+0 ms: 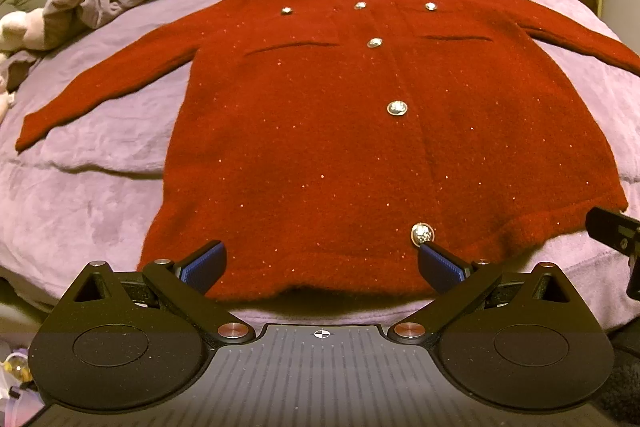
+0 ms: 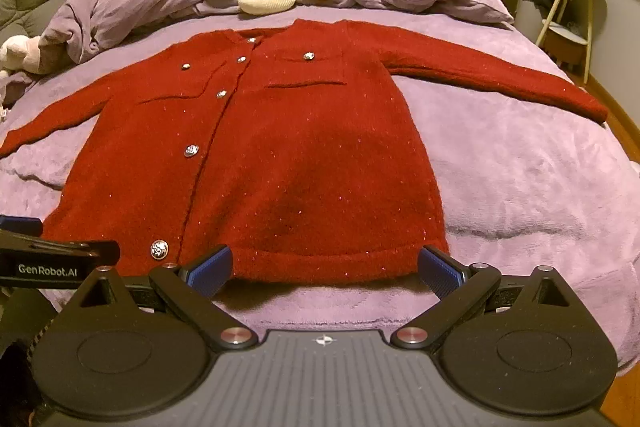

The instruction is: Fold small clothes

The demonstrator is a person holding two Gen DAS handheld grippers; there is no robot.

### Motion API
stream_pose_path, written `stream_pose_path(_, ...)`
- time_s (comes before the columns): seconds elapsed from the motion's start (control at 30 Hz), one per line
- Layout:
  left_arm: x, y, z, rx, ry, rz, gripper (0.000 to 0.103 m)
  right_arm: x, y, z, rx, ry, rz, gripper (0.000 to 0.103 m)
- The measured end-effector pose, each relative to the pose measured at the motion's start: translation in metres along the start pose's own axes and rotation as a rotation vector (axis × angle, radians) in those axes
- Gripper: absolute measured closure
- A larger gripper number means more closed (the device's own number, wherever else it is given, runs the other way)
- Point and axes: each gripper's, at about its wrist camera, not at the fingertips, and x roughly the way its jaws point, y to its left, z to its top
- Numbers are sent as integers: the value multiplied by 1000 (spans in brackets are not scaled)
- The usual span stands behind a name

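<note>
While both grippers, left (image 1: 320, 263) and right (image 2: 324, 267), are hovering with jaws spread wide and empty over its near hem, the sparkly red knitted cardigan with silver buttons (image 1: 340, 131) is lying flat, buttoned and unfolded, sleeves outstretched, on the plush lilac bedspread (image 2: 520, 187), every fold remaining.

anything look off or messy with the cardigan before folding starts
Nothing stands out. The red cardigan lies flat, face up and buttoned on the purple blanket, both sleeves spread outward. Both grippers, left and right, are open near its hem.
</note>
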Motion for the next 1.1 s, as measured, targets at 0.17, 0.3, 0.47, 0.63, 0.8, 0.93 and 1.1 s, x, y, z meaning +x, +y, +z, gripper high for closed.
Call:
stream_pose_path(0.17, 0, 0, 0, -1, -1, 0, 0, 0, -1, 0, 3, -4, -1, 4)
stream_pose_path(0.3, 0, 0, 0, 1, -1, 0, 0, 0, -2, 1, 10, -8, 0, 4)
stream_pose_path(0.47, 2, -1, 0, 2, 4, -1, 0, -1, -2, -1, 4, -14, 10, 4)
stream_pose_path(0.63, 4, 0, 0, 5, 6, -6, 0, 1, -2, 0, 5, -7, 26, 4)
stream_pose_path(0.8, 8, -1, -1, 4, 18, -9, 0, 4, -5, -1, 19, -2, 43, 4)
stream_pose_path(0.93, 12, -2, -1, 4, 30, -15, 0, 6, -10, -1, 50, -20, 84, 4)
stream_pose_path(1.1, 17, -4, 2, 13, 44, -23, 0, 10, -15, 0, 66, -39, 130, 4)
